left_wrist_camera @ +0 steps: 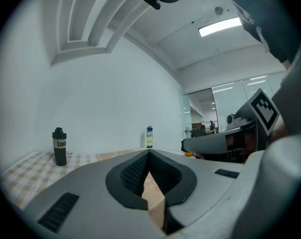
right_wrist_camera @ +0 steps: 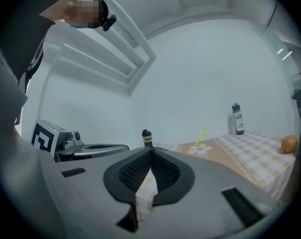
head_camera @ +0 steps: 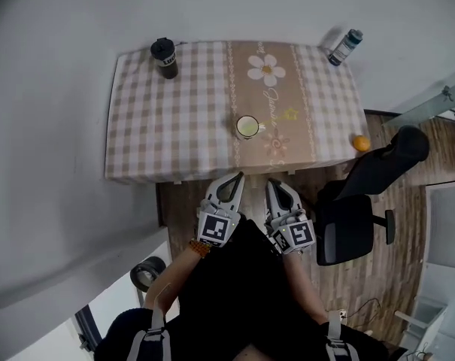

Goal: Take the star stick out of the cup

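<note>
A white cup (head_camera: 247,127) stands near the front middle of the checked table (head_camera: 144,119). A yellow star stick (head_camera: 288,115) leans out of it to the right. From the right gripper view only the star stick (right_wrist_camera: 202,135) shows above the jaws. My left gripper (head_camera: 235,179) and right gripper (head_camera: 273,184) hang side by side in front of the table's near edge, short of the cup. Both are shut with nothing between the tips, as the left gripper (left_wrist_camera: 149,153) and the right gripper (right_wrist_camera: 150,151) show in their own views.
A black bottle (head_camera: 165,57) stands at the table's back left and a clear bottle (head_camera: 345,47) at the back right. An orange (head_camera: 361,143) lies at the front right corner. A black office chair (head_camera: 362,194) stands right of the grippers.
</note>
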{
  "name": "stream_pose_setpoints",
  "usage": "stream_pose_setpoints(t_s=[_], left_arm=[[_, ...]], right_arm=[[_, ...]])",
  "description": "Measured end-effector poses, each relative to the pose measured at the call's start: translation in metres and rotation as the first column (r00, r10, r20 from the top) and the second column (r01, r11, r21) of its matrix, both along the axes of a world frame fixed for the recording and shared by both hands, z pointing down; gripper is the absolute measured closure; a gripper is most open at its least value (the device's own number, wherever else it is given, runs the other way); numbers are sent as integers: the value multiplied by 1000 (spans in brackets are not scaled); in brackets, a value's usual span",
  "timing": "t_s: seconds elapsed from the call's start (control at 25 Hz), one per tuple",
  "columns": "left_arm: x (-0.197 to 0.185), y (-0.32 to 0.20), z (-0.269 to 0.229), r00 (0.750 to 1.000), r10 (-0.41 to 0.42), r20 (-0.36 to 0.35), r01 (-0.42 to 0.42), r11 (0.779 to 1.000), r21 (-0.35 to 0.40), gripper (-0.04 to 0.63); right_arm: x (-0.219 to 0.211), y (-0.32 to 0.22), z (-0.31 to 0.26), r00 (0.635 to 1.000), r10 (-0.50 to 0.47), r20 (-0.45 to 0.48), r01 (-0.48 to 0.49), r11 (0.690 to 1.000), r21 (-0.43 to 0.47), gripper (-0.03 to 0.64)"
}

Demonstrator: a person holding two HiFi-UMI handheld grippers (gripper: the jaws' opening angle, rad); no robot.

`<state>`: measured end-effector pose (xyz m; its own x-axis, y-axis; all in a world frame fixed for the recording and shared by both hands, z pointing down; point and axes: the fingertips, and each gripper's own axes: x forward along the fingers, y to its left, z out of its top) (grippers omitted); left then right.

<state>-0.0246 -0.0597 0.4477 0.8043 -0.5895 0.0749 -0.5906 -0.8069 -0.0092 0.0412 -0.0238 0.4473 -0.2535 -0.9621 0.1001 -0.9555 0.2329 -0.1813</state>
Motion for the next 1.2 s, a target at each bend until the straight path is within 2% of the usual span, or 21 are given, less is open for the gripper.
stream_pose_setpoints(t_s=[0.12,0.36,0.56,0.72,0.92,1.2], left_arm=[[11,-16,9,1000,-28,-4,28,1000,4,594],[26,-34,0,994,-111,-19,110,993,-36,594],[30,-50,-26,981,-192,-39,193,980,41,594],[36,-59,-37,965,-251,-81,255,966,50,594],[52,-68,-28,963,-257,-77,260,965,39,594],[49,-91,-10,957,-280,-80,281,960,4,594]], right_arm=[[16,-15,6,1000,-1,10,1,1000,-1,613],[51,-45,11,997,-50,64,50,999,13,613],[65,-76,11,989,-116,93,111,992,57,612],[71,-87,18,983,-138,120,132,990,54,612],[87,-103,37,981,-110,159,107,994,25,612],[93,-133,51,983,-78,169,80,997,-7,607]])
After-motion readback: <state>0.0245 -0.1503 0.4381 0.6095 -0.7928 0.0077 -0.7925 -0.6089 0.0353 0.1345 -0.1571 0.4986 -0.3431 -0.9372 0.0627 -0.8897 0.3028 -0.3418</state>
